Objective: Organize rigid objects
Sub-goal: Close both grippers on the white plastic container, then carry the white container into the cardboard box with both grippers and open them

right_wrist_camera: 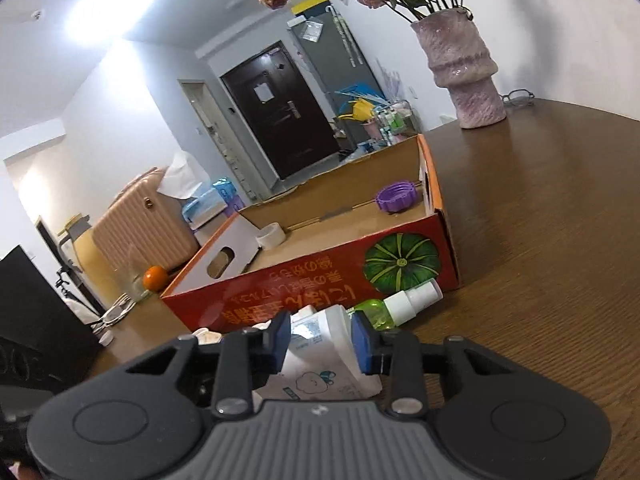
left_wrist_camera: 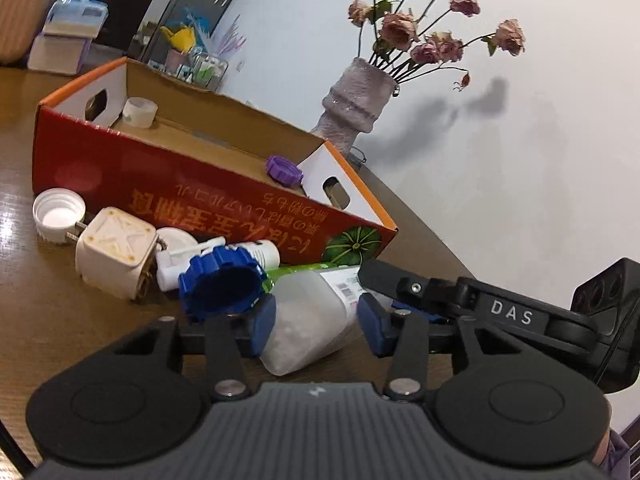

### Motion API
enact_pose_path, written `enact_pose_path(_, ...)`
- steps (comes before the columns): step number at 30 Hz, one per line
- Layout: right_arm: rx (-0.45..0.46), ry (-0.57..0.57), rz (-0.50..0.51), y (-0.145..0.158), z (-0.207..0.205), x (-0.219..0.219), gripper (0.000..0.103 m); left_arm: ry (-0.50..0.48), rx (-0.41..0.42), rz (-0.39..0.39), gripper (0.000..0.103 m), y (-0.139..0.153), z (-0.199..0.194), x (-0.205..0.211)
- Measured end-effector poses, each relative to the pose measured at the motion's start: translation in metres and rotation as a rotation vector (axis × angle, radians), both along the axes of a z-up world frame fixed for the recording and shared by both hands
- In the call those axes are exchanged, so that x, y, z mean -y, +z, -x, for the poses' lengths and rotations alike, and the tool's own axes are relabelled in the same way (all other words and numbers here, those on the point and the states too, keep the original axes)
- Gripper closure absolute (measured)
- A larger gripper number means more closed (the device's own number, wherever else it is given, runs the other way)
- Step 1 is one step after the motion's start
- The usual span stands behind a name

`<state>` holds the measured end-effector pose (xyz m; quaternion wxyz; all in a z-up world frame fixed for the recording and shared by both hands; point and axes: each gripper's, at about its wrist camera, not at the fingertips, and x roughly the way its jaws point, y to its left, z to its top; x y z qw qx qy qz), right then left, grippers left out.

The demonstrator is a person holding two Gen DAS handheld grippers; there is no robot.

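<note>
Blue-padded fingers of the left gripper (left_wrist_camera: 316,326) stand apart around a translucent white bottle (left_wrist_camera: 310,320) lying on the wooden table (left_wrist_camera: 40,312), not clamped. The right gripper (right_wrist_camera: 320,344) is likewise spread, flanking a white printed bottle (right_wrist_camera: 320,356). Just beyond lie a blue cap (left_wrist_camera: 220,284), a white plug adapter (left_wrist_camera: 114,254), a white cap (left_wrist_camera: 58,210) and a green spray bottle (right_wrist_camera: 396,306). Farther back, the red cardboard box (left_wrist_camera: 160,184) holds a purple cap (left_wrist_camera: 284,171) and a tape roll (left_wrist_camera: 138,112).
</note>
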<state>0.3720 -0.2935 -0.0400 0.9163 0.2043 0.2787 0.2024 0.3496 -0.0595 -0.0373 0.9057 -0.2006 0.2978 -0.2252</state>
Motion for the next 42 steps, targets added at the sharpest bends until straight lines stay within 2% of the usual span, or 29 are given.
enact_pose_path(4, -0.005, 0.004, -0.051, -0.006, 0.001, 0.008, 0.071, -0.005, 0.008, 0.002, 0.061, -0.001, 0.001, 0.0)
enact_pose_path(9, -0.006, 0.007, -0.027, -0.003, 0.016, 0.005, 0.071, -0.012, 0.021, -0.014, 0.066, 0.003, 0.019, -0.006)
enact_pose_path(13, -0.024, 0.056, 0.006, -0.003, 0.046, -0.005, 0.071, -0.005, 0.015, 0.0, 0.067, 0.003, 0.05, -0.021)
enact_pose_path(18, -0.073, 0.119, -0.002, -0.014, 0.089, -0.02, 0.071, 0.005, 0.063, -0.045, 0.067, 0.005, 0.105, -0.035)
enact_pose_path(25, -0.118, 0.178, 0.016, -0.021, 0.143, -0.041, 0.071, 0.024, 0.035, -0.034, 0.065, 0.001, 0.162, -0.054)
enact_pose_path(28, -0.112, 0.201, 0.031, -0.016, 0.158, -0.044, 0.069, 0.022, 0.016, -0.015, 0.06, -0.002, 0.175, -0.061)
enact_pose_path(32, -0.104, 0.194, 0.096, -0.011, 0.168, -0.046, 0.067, 0.083, -0.026, -0.006, 0.055, -0.009, 0.177, -0.068)
enact_pose_path(35, -0.097, 0.168, 0.096, -0.008, 0.17, -0.041, 0.063, 0.103, -0.02, 0.0, 0.044, -0.008, 0.177, -0.072)
enact_pose_path(40, -0.081, 0.12, 0.066, -0.005, 0.168, -0.033, 0.059, 0.113, -0.016, -0.012, 0.036, -0.004, 0.168, -0.07)
enact_pose_path(42, -0.084, 0.094, 0.065, -0.007, 0.165, -0.032, 0.057, 0.132, -0.019, -0.014, 0.035, -0.005, 0.165, -0.069)
